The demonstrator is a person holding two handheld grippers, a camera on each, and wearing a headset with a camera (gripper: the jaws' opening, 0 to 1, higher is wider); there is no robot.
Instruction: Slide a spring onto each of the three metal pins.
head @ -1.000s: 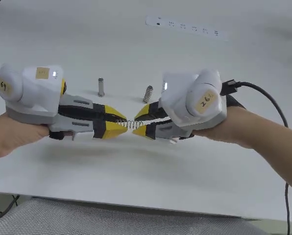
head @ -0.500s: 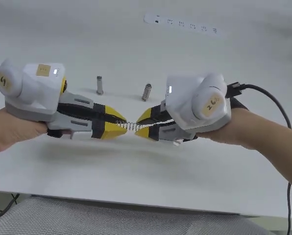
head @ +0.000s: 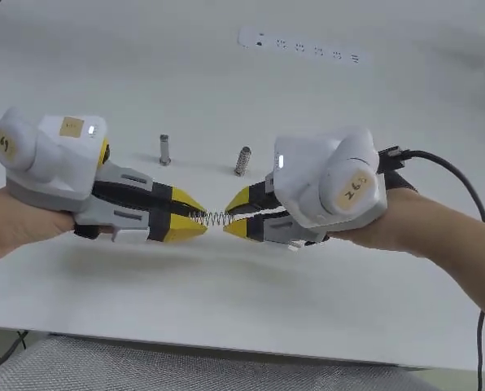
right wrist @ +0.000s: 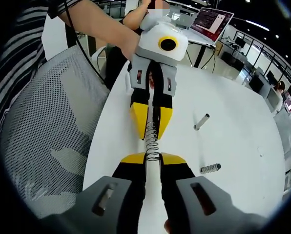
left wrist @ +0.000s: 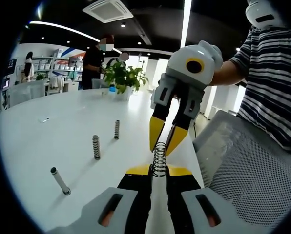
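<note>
A thin metal spring hangs level above the white table, gripped at both ends. My left gripper is shut on its left end and my right gripper on its right end, tips facing each other. In the left gripper view the spring rises from my jaws to the right gripper. In the right gripper view the spring runs to the left gripper. Behind stand a bare pin and a pin wearing a spring. A second sprung pin stands farther back.
A white power strip lies at the table's far side. A black cable trails from the right gripper. A mesh chair sits at the table's near edge. People stand in the room beyond.
The two grippers have dropped a little and drawn slightly apart, so more of the spring shows between their tips. The pins have not moved.
</note>
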